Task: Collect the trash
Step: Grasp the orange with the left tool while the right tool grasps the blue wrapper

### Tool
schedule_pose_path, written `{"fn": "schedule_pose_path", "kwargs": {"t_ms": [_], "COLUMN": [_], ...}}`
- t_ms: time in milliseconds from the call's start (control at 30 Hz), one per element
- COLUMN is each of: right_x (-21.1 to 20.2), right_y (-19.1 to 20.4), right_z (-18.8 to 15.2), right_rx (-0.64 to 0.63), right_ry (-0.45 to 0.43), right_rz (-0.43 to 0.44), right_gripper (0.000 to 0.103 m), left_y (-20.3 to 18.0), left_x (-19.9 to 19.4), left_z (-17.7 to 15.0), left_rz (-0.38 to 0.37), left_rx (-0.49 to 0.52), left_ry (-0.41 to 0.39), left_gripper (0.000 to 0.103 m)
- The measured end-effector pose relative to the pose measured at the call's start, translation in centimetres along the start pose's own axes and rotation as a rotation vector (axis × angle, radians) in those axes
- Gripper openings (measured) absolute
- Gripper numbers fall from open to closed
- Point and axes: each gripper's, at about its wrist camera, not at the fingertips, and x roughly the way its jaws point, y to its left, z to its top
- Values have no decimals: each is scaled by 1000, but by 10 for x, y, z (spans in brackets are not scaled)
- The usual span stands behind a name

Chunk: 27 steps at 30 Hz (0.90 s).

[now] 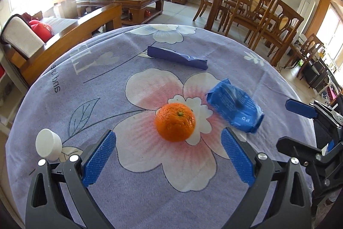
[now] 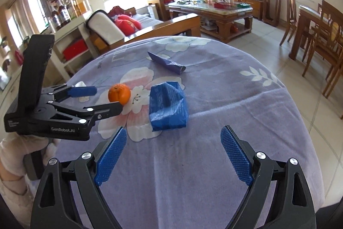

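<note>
Left wrist view, left to right. Small white round plastic cap (image 1: 47, 147) at lower left, lying on the round counter (image 1: 107, 83) draped in a lilac floral cloth. Left gripper (image 1: 168, 138) at the bottom, jaws spread wide and released, nothing between the blue pads. Round orange fruit (image 1: 175, 122) at centre, just beyond the fingertips, untouched. Long folded dark-blue wrapper (image 1: 178, 57) farther back, above centre. Crumpled bright-blue plastic package (image 1: 234, 108) right of the fruit, slightly blurred, so possibly creased open at one end. Right gripper (image 1: 300, 121) at the right edge, jaws parted, empty.

Right wrist view, left to right. Gloved hand (image 2: 12, 153) at lower left carrying the left gripper (image 2: 105, 99), its tips near the orange fruit (image 2: 119, 94). Crumpled package (image 2: 168, 109) at centre, ahead of the right gripper (image 2: 173, 138), jaws released and wide, clear of the package. Dark-blue wrapper (image 2: 167, 63) beyond, upper centre.
</note>
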Motion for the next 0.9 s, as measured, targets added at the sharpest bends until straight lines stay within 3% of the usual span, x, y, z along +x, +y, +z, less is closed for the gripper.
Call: {"fn": "schedule_pose_path", "kwargs": {"t_ms": [100, 167, 200, 333, 433, 500, 533, 667, 900], "right_x": [13, 19, 22, 37, 50, 59, 64, 68, 61], "right_y": [4, 8, 11, 15, 14, 14, 13, 15, 10], "right_z": [8, 11, 13, 19, 24, 25, 25, 26, 25], "right_rx": [-33, -74, -92, -134, -147, -149, -149, -180, -135], "right_ry": [7, 7, 8, 32, 67, 90, 111, 117, 105], "right_rz": [-14, -32, -35, -40, -42, -33, -30, -52, -40], "right_gripper": [88, 88, 88, 88, 88, 81, 71, 55, 50], "left_y": [-1, 1, 2, 2, 4, 5, 3, 1, 3], "left_x": [5, 6, 8, 13, 11, 9, 9, 8, 7], "left_z": [2, 3, 4, 4, 4, 2, 4, 2, 0], "left_rz": [14, 12, 11, 18, 20, -9, -13, -21, -32], "left_rx": [18, 12, 6, 19, 21, 29, 33, 57, 65], "left_ry": [5, 0, 0, 2, -13, -24, -25, -33, -44], "left_gripper": [95, 77, 74, 73, 63, 50, 44, 38, 36]}}
